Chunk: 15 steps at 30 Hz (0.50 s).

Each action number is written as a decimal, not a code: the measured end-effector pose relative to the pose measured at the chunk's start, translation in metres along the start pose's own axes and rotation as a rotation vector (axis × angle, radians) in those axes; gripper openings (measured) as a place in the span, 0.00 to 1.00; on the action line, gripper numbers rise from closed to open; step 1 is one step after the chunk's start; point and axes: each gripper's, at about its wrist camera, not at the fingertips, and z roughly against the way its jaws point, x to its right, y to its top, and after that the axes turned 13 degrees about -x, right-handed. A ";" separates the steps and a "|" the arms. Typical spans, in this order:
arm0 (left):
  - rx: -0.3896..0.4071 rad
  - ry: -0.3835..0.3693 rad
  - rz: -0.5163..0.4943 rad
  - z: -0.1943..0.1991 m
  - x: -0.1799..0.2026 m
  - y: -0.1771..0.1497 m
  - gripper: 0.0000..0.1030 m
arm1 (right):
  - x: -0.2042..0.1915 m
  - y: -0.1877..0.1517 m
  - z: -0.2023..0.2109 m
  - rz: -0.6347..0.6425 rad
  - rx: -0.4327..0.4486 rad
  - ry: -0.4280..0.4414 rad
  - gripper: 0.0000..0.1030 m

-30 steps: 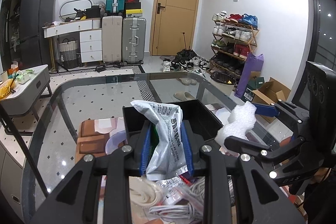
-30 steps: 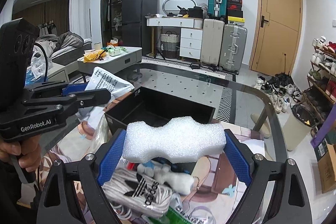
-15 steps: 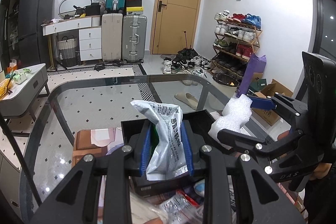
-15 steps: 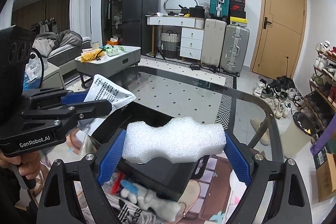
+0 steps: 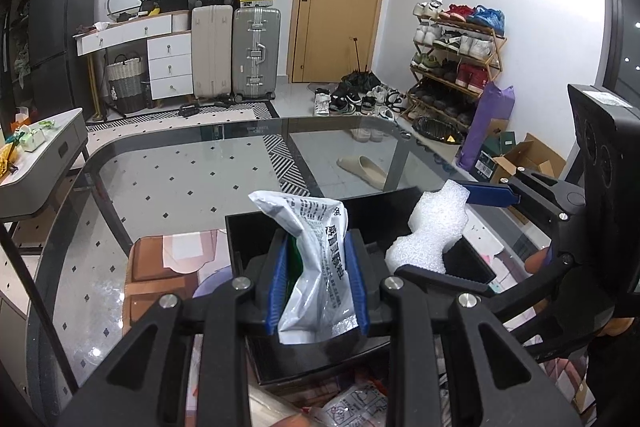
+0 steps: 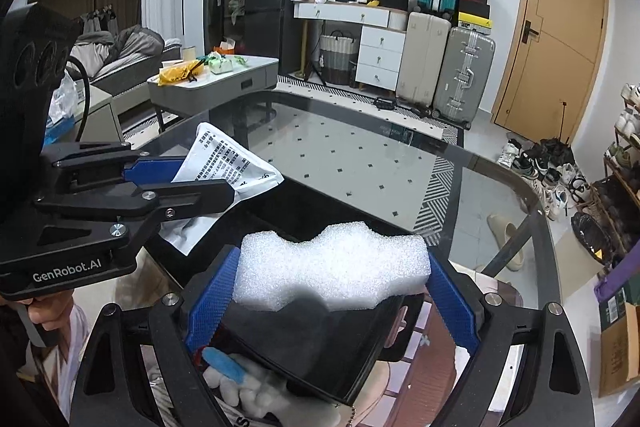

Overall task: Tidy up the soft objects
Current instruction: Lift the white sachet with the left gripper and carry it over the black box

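Observation:
My left gripper (image 5: 318, 283) is shut on a crumpled silver-white printed packet (image 5: 320, 247), which stands up between the blue pads over the black box (image 5: 372, 215). In the right wrist view the same gripper (image 6: 208, 179) holds that packet (image 6: 228, 163) at the left. My right gripper (image 6: 332, 291) is shut on a white foam block (image 6: 332, 259), its ends pressed by both pads, above the near corner of the box (image 6: 320, 347). From the left wrist the foam (image 5: 436, 223) hangs over the box's right side.
The box sits on a glass table (image 5: 180, 179) with a printed mat (image 5: 160, 267) under it. A white plush toy (image 6: 248, 391) and plastic-wrapped items (image 5: 352, 403) lie near the table's front. A low side table (image 6: 224, 83) stands at the left.
Both grippers have moved forward and slightly down with their loads. The black box now lies directly under them, and the clutter in front has slid toward the bottom of both views.

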 end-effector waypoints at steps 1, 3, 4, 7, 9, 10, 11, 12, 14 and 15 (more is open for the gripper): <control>0.000 -0.003 0.002 0.000 -0.002 0.000 0.26 | -0.001 0.000 -0.002 0.003 -0.001 0.005 0.89; -0.005 -0.011 0.003 -0.003 -0.003 0.000 0.26 | -0.004 0.003 -0.005 -0.006 -0.002 0.009 0.89; -0.007 -0.014 0.003 -0.004 -0.004 0.000 0.26 | -0.004 0.003 -0.007 -0.009 -0.004 0.010 0.89; -0.006 -0.024 0.004 -0.004 -0.005 -0.001 0.26 | -0.006 0.003 -0.010 -0.006 -0.001 -0.001 0.96; -0.005 -0.031 0.000 -0.003 -0.004 -0.001 0.26 | -0.006 0.003 -0.009 -0.002 0.013 -0.016 0.98; -0.005 -0.030 -0.003 -0.003 -0.004 -0.002 0.26 | -0.005 0.002 -0.008 -0.002 0.018 -0.021 0.98; -0.005 -0.028 -0.005 -0.002 -0.003 -0.002 0.27 | -0.004 0.000 -0.006 -0.006 0.020 -0.025 0.98; -0.005 -0.028 -0.006 -0.002 -0.002 -0.002 0.27 | -0.003 -0.002 -0.003 -0.013 0.024 -0.032 0.99; -0.003 -0.030 -0.006 -0.002 -0.002 -0.002 0.29 | -0.004 -0.006 0.003 -0.025 0.033 -0.036 0.99; -0.007 -0.034 -0.009 -0.003 -0.001 -0.002 0.31 | -0.003 -0.009 0.007 -0.037 0.038 -0.041 0.99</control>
